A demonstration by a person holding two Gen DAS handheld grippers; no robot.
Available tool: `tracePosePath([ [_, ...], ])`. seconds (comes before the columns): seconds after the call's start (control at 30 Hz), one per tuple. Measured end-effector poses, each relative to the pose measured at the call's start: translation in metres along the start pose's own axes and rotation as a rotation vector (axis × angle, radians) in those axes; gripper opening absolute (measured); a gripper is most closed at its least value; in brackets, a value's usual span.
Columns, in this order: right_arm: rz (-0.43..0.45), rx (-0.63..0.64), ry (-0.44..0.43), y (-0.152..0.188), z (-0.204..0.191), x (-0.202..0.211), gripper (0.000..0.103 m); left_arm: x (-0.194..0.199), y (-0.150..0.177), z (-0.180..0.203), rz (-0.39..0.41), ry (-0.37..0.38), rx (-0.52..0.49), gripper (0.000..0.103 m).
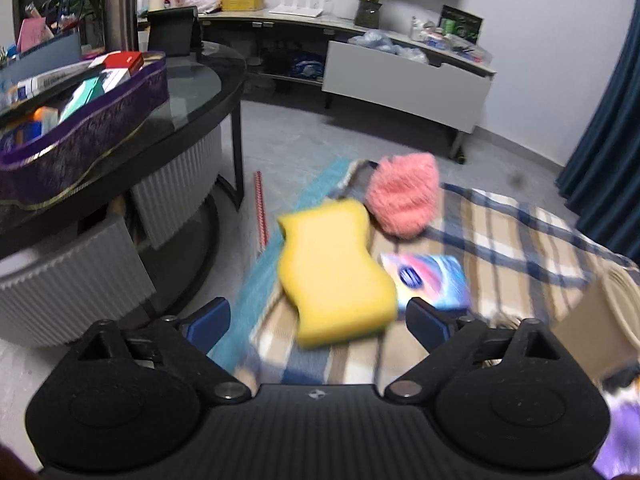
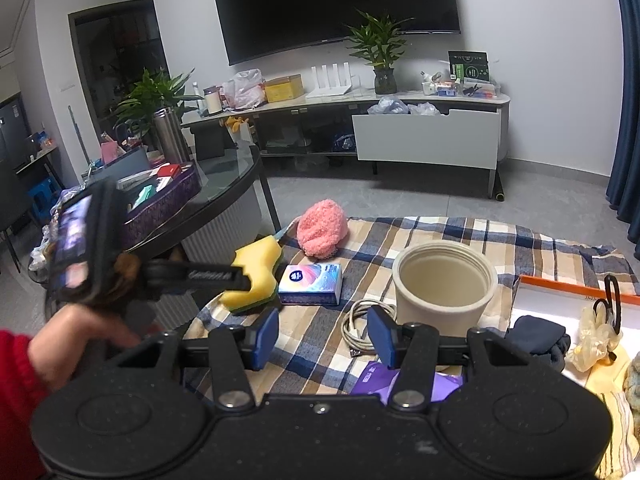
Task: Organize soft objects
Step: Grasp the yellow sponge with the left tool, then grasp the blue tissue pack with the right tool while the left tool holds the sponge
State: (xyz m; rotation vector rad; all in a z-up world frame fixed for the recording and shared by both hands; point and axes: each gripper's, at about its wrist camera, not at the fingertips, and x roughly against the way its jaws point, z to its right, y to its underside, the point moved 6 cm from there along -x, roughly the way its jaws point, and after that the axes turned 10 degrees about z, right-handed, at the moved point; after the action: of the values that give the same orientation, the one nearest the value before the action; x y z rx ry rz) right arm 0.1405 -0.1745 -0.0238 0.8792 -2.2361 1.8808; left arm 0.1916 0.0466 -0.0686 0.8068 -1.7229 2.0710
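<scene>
My left gripper (image 1: 318, 316) stands wide open over the yellow sponge (image 1: 334, 270), its blue pads (image 1: 212, 318) on either side of the sponge's near end and clear of it; the sponge lies at the left edge of the checked cloth (image 1: 516, 240). Toward the cloth's far edge lies the pink fluffy item (image 1: 404, 198), and the tissue pack (image 1: 430, 280) lies just right of the sponge. My right gripper (image 2: 323, 338) is open and empty above the cloth's near part, with the white cable (image 2: 360, 322) and cream pot (image 2: 444, 288) just beyond its fingers.
</scene>
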Motion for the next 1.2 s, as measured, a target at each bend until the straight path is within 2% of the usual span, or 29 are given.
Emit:
tracePosePath([
  [0.1, 0.004, 0.006, 0.001, -0.002, 0.002, 0.001, 0.061, -0.018, -0.009, -0.001, -0.018, -0.021, 0.029, 0.098],
  [0.2, 0.006, 0.010, 0.003, -0.003, 0.004, 0.001, 0.061, -0.035, -0.013, 0.003, -0.037, -0.056, 0.002, 0.098],
  [0.33, 0.005, 0.009, 0.015, -0.003, 0.010, 0.003, 0.061, -0.054, -0.007, 0.006, -0.091, -0.053, -0.015, 0.096],
  [0.43, 0.002, 0.010, 0.027, -0.003, 0.014, 0.004, 0.061, -0.060, -0.002, 0.006, -0.096, -0.014, 0.010, 0.080],
  [0.47, 0.003, 0.010, 0.032, -0.003, 0.016, 0.005, 0.061, -0.059, -0.002, 0.006, -0.098, -0.008, 0.015, 0.070],
  [0.5, 0.003, 0.008, 0.034, -0.003, 0.017, 0.006, 0.061, -0.059, -0.001, 0.005, -0.101, -0.005, 0.009, 0.068],
  [0.63, 0.007, -0.001, 0.045, -0.007, 0.021, 0.008, 0.061, -0.043, -0.002, 0.001, -0.072, 0.030, 0.008, 0.066],
  [0.83, -0.006, 0.007, 0.032, -0.007, 0.014, 0.003, 0.061, 0.006, -0.003, -0.008, 0.016, 0.062, -0.016, 0.067],
  [0.97, -0.022, 0.009, 0.057, -0.010, 0.009, -0.007, 0.061, 0.029, -0.005, -0.011, 0.085, 0.060, -0.047, 0.067],
  [1.1, -0.039, 0.004, 0.047, -0.013, -0.007, -0.025, 0.073, 0.035, -0.009, -0.013, 0.122, 0.060, -0.082, 0.067],
  [1.2, -0.050, 0.012, 0.048, -0.013, -0.021, -0.047, 0.079, 0.032, -0.011, -0.019, 0.138, 0.043, -0.103, 0.067],
])
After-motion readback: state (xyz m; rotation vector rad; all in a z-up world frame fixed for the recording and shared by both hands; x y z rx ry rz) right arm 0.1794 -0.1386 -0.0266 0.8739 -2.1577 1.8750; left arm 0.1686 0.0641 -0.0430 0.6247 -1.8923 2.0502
